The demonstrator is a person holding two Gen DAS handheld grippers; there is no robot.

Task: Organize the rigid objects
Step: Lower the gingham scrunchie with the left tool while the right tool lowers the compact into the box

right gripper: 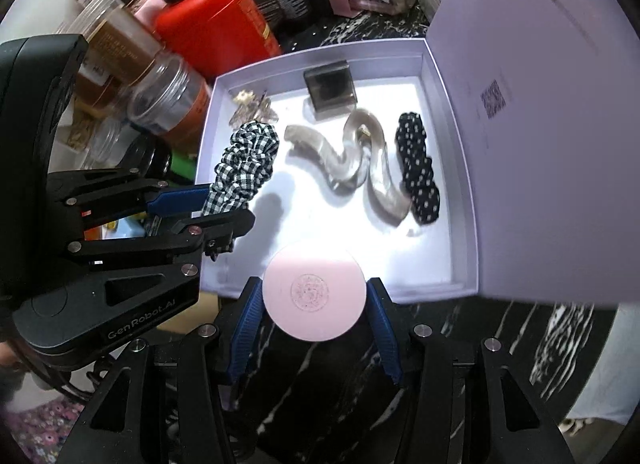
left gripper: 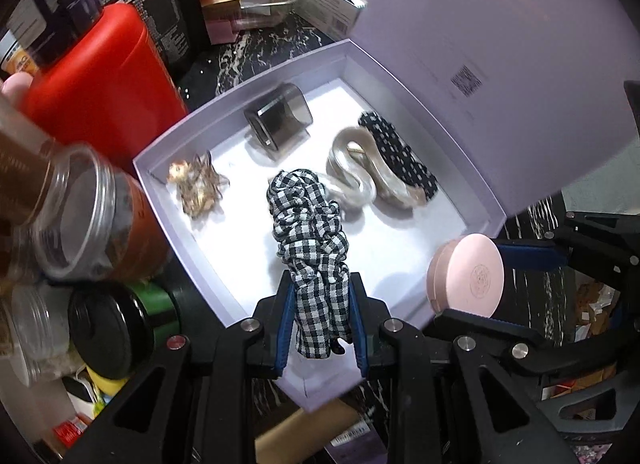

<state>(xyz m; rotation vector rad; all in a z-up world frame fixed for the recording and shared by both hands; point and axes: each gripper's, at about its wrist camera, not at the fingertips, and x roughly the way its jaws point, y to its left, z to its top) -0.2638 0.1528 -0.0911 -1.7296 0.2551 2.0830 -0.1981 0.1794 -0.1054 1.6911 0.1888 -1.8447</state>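
My left gripper (left gripper: 320, 316) is shut on a black-and-white checked scrunchie (left gripper: 310, 232), which hangs over the near left part of the lilac box (left gripper: 240, 92). In the right wrist view the same scrunchie (right gripper: 246, 162) shows, pinched by the left gripper (right gripper: 208, 204). My right gripper (right gripper: 316, 304) is shut on a round pink compact (right gripper: 314, 296) at the box's near edge; the compact (left gripper: 466, 276) shows at the right in the left wrist view. Inside the box (right gripper: 312, 50) lie a wavy clear hair clip (right gripper: 360, 160), a black dotted scrunchie (right gripper: 418, 168), a dark square case (right gripper: 330, 90) and a gold hair ornament (right gripper: 252, 106).
The box's raised lid (right gripper: 540, 104) stands along its right side. A red canister (right gripper: 216, 28), clear jars (right gripper: 168, 92), dark cartons and bags crowd the left and back. A black-lidded green jar (left gripper: 116, 332) sits near the box's left corner. Dark marble counter (right gripper: 340, 384) lies below.
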